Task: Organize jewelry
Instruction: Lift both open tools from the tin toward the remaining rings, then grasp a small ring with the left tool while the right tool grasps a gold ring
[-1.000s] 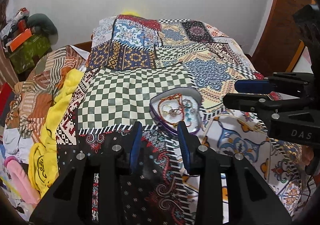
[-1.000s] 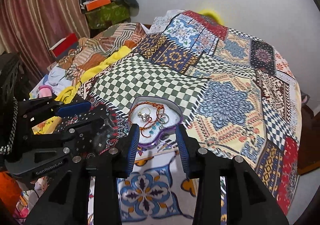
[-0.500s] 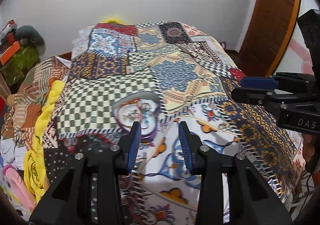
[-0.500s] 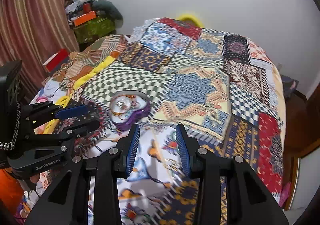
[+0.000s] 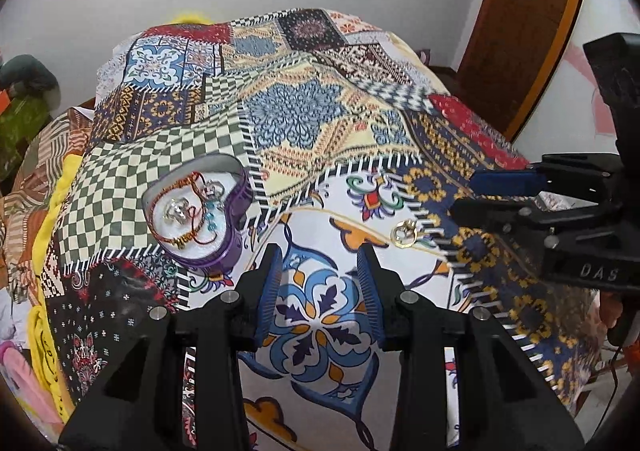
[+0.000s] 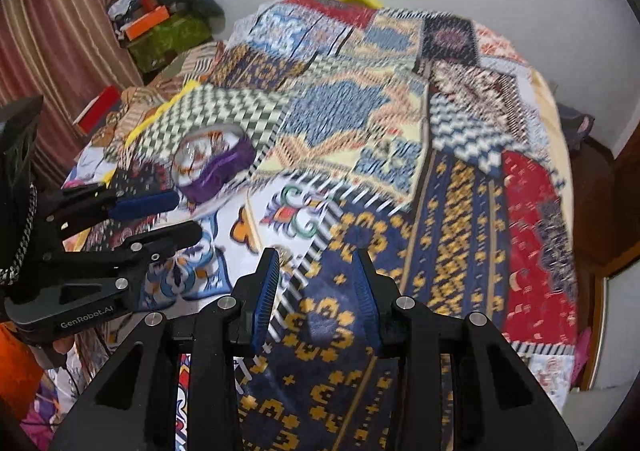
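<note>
We see the gold ring (image 5: pixel 405 233) lying loose on the bed (image 5: pixel 304 119), right of centre in the left wrist view, well apart from the purple heart-shaped box (image 5: pixel 200 207) at centre left that holds the other jewelry. It looks light, hard and slippery, and on soft cloth it may sink or skid, so we would pinch it across the band. The left gripper (image 5: pixel 320 291) has its 2 fingers apart and empty. The right gripper (image 6: pixel 316 287) hovers near the ring, its fingers also apart and empty.
</note>
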Demonstrator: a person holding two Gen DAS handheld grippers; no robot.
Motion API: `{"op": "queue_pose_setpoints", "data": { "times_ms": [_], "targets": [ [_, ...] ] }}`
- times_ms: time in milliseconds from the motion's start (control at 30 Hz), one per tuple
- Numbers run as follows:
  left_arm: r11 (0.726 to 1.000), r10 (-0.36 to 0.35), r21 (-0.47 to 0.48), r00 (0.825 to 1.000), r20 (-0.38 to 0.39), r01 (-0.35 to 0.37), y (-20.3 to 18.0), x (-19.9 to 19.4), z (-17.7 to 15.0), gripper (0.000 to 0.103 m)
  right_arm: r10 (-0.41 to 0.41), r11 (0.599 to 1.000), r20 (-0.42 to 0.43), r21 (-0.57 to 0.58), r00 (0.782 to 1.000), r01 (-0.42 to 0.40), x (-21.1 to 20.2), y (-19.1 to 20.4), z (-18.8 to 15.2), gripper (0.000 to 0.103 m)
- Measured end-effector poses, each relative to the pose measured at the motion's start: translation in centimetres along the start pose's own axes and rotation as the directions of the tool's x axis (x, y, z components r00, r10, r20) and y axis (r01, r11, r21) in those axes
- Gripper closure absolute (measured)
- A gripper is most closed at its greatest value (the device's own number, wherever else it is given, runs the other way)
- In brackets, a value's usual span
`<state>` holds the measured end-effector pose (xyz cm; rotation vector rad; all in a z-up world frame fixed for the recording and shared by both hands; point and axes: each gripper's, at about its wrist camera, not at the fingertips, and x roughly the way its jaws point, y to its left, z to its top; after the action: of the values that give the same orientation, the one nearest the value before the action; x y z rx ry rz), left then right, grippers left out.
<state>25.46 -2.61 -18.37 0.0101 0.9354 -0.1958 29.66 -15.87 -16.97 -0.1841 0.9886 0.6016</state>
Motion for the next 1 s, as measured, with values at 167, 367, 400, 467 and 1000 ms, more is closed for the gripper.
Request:
{"op": "queue_pose_setpoints", "data": {
  "times_ms": [167,367,400,467,1000],
  "targets": [
    [1.000,0.016,0.007,1.000,-0.027,-0.016,0.4,0.8,-0.9,0.065,0.010,0.998,-0.041,-0.067,0.999,-0.012,2.3,1.9,-0.3,0.069],
    [0.999,0.035,-0.017,0.999,-0.032,-0.036,1.8,1.0,-1.6,0.065,-0.048,0.988,-0.048,-0.148,0.998,0.041,3.7,3.0,-0.3,0.069],
    [0.999,0.036,-0.022,0.999,-0.031,-0.036,2.0,1.0,-1.6,0.065,-0.047,0.988,-0.049,-0.149,0.998,0.040,3.8,2.9,-0.3,0.069],
    [0.999,0.038,-0.024,0.999,-0.030,-0.039,2.1,1.0,-1.7,0.065,-0.045,0.988,-0.050,-0.149,0.998,0.037,3.9,2.8,-0.2,0.069],
    [1.000,0.001,0.031,1.000,-0.030,0.000,-0.1,0.9,-1.1,0.065,0.017,0.999,0.015,-0.028,1.000,-0.017,1.4,1.2,0.3,0.083]
  ]
}}
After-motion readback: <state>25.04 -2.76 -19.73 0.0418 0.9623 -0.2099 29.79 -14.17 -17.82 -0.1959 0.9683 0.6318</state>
